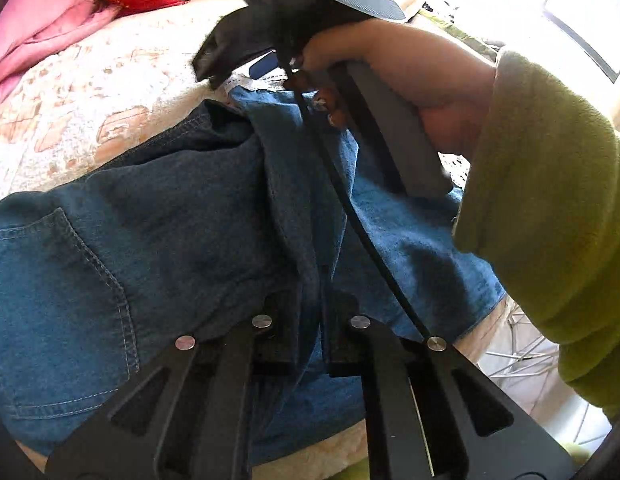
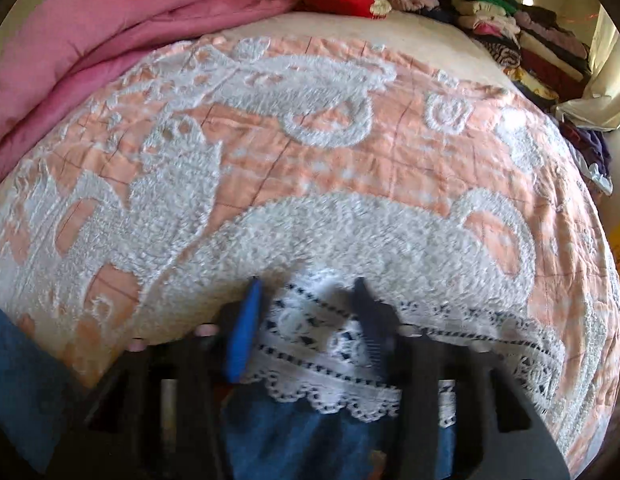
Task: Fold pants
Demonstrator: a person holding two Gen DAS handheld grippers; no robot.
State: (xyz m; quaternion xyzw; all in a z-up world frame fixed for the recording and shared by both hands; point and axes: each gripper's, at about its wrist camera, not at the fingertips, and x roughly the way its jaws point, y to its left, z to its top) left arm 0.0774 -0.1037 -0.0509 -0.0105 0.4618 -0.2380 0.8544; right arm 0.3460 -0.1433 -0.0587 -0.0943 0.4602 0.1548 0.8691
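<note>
While the left gripper (image 1: 321, 312) pinches a fold of the jeans (image 1: 150, 240), the right gripper (image 2: 306, 320) stands open over their lace hem (image 2: 321, 360) on the bedspread (image 2: 310, 140)

Blue denim pants (image 1: 150, 220), white lace hem (image 2: 329, 360); peach-white bedspread (image 2: 310, 140); pink quilt (image 2: 110, 32).

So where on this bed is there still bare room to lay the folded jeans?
The patterned bedspread lies bare between the pink quilt on the left and the clothes stacks at far right. Crowded: the near edge, where the jeans and their lace hem lie.
</note>
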